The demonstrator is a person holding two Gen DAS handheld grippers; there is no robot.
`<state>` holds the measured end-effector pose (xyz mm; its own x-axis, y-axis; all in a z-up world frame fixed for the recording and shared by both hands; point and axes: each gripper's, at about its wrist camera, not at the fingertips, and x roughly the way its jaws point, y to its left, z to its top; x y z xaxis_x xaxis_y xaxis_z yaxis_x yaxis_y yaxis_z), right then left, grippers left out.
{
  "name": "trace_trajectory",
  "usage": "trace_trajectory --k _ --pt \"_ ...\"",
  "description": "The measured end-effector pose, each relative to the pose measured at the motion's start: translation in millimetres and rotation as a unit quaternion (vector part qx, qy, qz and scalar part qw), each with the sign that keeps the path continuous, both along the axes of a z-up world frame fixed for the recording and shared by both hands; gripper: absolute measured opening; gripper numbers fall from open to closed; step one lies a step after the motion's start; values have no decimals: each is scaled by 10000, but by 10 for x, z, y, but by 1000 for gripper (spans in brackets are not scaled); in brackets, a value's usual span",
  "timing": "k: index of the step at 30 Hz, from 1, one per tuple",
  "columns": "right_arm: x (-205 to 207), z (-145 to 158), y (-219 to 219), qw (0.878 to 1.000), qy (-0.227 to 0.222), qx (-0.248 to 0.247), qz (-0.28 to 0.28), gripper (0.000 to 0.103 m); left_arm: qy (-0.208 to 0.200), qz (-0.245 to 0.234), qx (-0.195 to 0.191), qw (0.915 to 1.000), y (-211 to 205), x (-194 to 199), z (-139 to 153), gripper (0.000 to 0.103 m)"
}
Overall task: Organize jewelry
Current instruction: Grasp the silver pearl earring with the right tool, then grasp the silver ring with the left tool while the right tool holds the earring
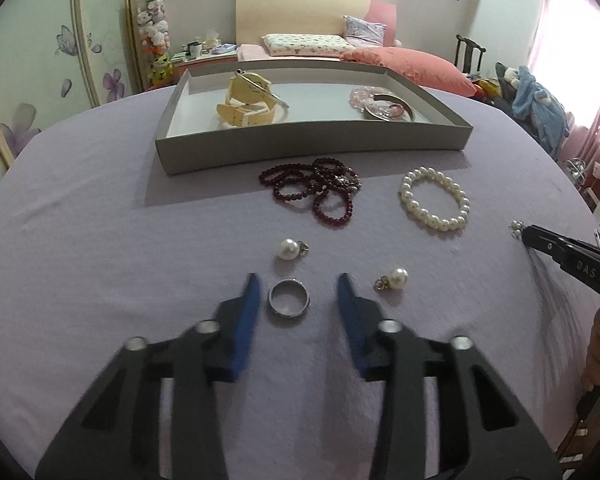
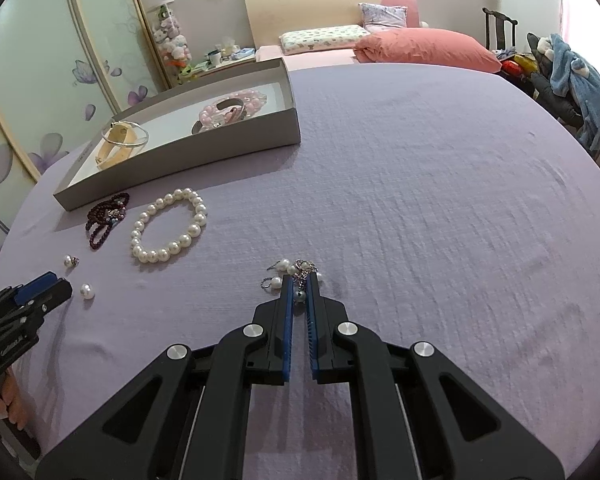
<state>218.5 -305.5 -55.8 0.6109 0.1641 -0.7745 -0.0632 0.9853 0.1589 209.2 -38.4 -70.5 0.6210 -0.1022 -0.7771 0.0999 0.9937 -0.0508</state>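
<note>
A silver ring [image 1: 289, 297] lies flat on the lilac cloth between the blue pads of my left gripper [image 1: 298, 279]. The pads stand apart from it on both sides, so that gripper is open. Two loose pearl earrings [image 1: 288, 249] [image 1: 398, 278] lie just beyond. My right gripper [image 2: 300, 278] is shut on a cluster of pearl charms on a chain [image 2: 296, 268], low over the cloth. A dark red bead string [image 1: 316, 188] and a pearl bracelet [image 1: 406, 194] lie in front of the grey tray [image 1: 312, 148]. The tray holds a cream watch [image 1: 248, 100] and pink bracelets [image 1: 380, 106].
The round table's cloth [image 2: 420, 200] stretches bare to the right of my right gripper. A bed with a pink duvet [image 1: 400, 60] stands behind the table. A chair piled with clothes [image 2: 572, 72] is at the right, and a flowered wardrobe door [image 1: 40, 80] at the left.
</note>
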Motion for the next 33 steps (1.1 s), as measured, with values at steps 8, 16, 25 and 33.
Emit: trace_trajectory --k 8,16,25,33 --pt "-14 11 13 9999 0 91 47 8 -85 90 -230 9997 142 -51 35 22" --pt "-123 187 44 9985 -435 265 203 8 -702 564 -468 9948 534 -222 390 22" --pt "-220 538 103 9916 -1143 456 409 8 -1042 698 -575 9904 651 -353 578 22" --pt "-242 637 182 9883 -1337 488 542 8 -1092 657 -588 9901 622 -403 612 22"
